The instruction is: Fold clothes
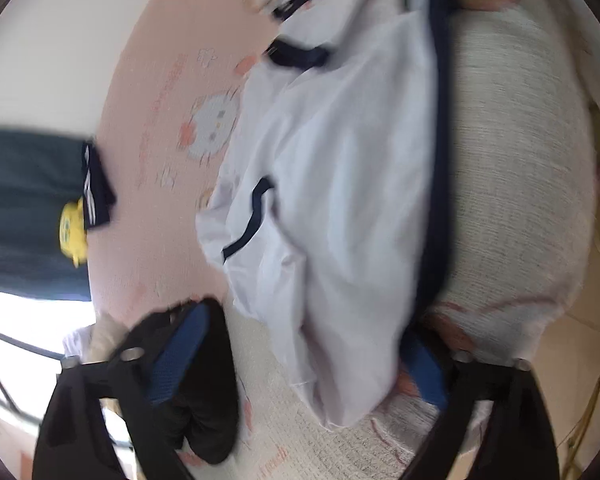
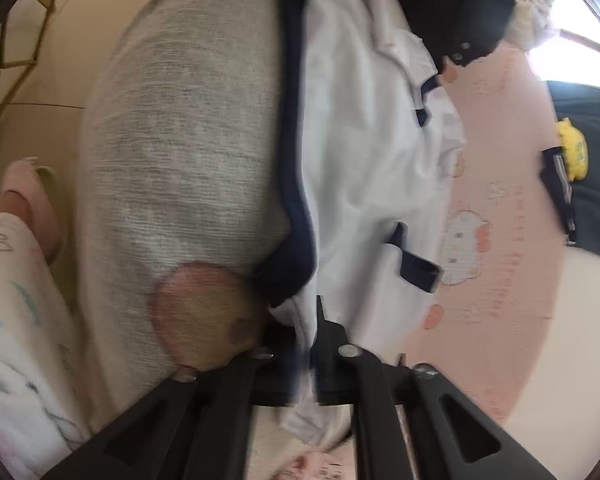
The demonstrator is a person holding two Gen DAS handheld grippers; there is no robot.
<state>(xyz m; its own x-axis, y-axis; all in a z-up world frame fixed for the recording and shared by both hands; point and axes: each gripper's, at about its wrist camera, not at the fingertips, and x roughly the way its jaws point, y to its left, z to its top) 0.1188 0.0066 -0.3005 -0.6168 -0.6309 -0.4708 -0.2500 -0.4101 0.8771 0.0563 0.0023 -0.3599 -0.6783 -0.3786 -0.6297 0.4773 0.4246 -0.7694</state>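
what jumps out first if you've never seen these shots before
The white garment with navy trim fills the middle of both views, crumpled along the line where the pink cartoon-cat bed sheet meets a grey textured cover. The right tongs are shut on its near edge, while the left tongs straddle its other end, blue pads showing. A yellow toy sits at the bed's far edge.

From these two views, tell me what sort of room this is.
Probably a bedroom: a white garment lies on a pink cartoon-print bed sheet, a pink slipper sits on the floor, and a window is beside the bed.
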